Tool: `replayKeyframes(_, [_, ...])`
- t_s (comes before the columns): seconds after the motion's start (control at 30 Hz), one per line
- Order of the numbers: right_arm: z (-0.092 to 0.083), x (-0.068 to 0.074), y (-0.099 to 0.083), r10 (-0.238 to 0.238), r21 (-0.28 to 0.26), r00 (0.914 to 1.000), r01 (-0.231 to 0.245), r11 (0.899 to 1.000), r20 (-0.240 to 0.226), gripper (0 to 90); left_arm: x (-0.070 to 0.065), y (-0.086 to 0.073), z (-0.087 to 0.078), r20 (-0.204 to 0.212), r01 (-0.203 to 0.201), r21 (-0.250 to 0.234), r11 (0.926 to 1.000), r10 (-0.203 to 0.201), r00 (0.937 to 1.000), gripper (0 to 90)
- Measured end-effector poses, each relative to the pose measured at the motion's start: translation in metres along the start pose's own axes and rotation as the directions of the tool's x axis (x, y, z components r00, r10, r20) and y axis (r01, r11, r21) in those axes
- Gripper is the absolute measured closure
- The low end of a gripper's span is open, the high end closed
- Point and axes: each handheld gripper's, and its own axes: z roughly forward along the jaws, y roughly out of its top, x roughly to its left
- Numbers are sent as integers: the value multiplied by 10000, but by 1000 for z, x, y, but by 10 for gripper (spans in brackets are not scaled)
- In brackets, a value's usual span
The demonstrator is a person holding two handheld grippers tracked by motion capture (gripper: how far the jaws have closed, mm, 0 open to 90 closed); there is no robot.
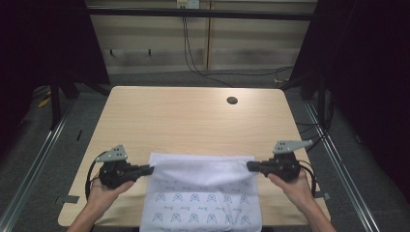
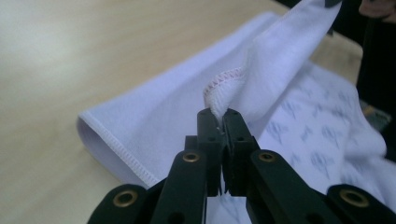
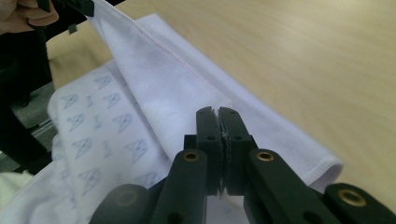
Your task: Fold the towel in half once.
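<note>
Fold step: your left tongs [image 1: 149,169] and right tongs [image 1: 251,166] are each clamped on a corner of the printed white towel [image 1: 203,193]. Next, lay that edge flat on the counter [image 1: 193,121] before releasing.

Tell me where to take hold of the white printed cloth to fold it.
Probably the two far corners of the white printed cloth, each approached from its outer side. The left gripper and right gripper pinch those stitched corners already, and the edge lifts evenly between them.
</note>
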Motion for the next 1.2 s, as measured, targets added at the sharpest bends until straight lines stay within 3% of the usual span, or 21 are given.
replayKeyframes(0.03, [1,6,-7,-13,209,10000,15,9998,-78,882,-8,-11,0,141,-65,540,9985,58,9999,876])
replayKeyframes(0.07, [1,6,-7,-13,209,10000,15,9998,-78,882,-8,-11,0,141,-65,540,9985,58,9999,876])
replayKeyframes(0.1, [2,18,-22,110,537,9996,-95,9985,-275,882,-15,-25,3,258,-112,1014,9948,86,9996,875])
replayKeyframes(0.13, [2,18,-22,110,537,9996,-95,9985,-275,882,-15,-25,3,258,-112,1014,9948,86,9996,875])
replayKeyframes(0.17, [6,29,-39,169,994,9990,-128,9950,-403,882,-18,-34,6,453,25,1229,9924,-81,9989,875])
replayKeyframes(0.27, [10,34,-54,80,1778,9994,-19,9841,-337,882,-26,-54,14,529,370,1652,9856,-463,9975,875])
replayKeyframes(0.33, [10,32,-63,346,2045,9991,-289,9784,-243,882,-30,-56,16,546,162,1941,9808,-273,9981,875])
replayKeyframes(0.43, [13,29,-75,757,2424,9971,-710,9676,-101,881,-27,-59,23,444,353,2378,9707,-471,9979,875])
replayKeyframes(0.5, [16,29,-76,642,2692,9979,-623,9611,18,882,-25,-58,28,498,386,2586,9652,-533,9973,875])
replayKeyframes(0.6, [22,29,-76,688,2890,9976,-690,9548,109,883,-23,-57,31,462,307,2607,9649,-442,9980,876])
replayKeyframes(0.7, [26,25,-73,563,2780,9980,-616,9586,270,884,-18,-55,33,193,229,2496,9681,-286,9994,877])
replayKeyframes(0.87, [37,8,-61,370,2625,9961,-568,9633,799,884,-2,-46,39,-364,356,2334,9717,-279,9989,877])
replayKeyframes(0.9, [40,2,-57,345,2606,9952,-576,9637,920,884,8,-39,45,-712,341,2260,9735,-184,9973,877])
replayKeyframes(1.03, [52,-22,-42,370,2487,9891,-719,9659,1425,884,30,-26,59,-1104,527,2028,9778,-307,9934,877])
replayKeyframes(1.07, [52,-22,-42,370,2487,9891,-719,9659,1425,884,30,-26,59,-1104,527,2028,9778,-307,9934,877])
replayKeyframes(1.1, [57,-34,-34,475,2453,9845,-886,9654,1688,884,41,-18,66,-1329,650,1966,9783,-391,9904,877])
replayKeyframes(1.2, [66,-51,-24,492,2307,9776,-970,9682,2045,884,53,-8,75,-1742,687,1895,9795,-353,9841,877])
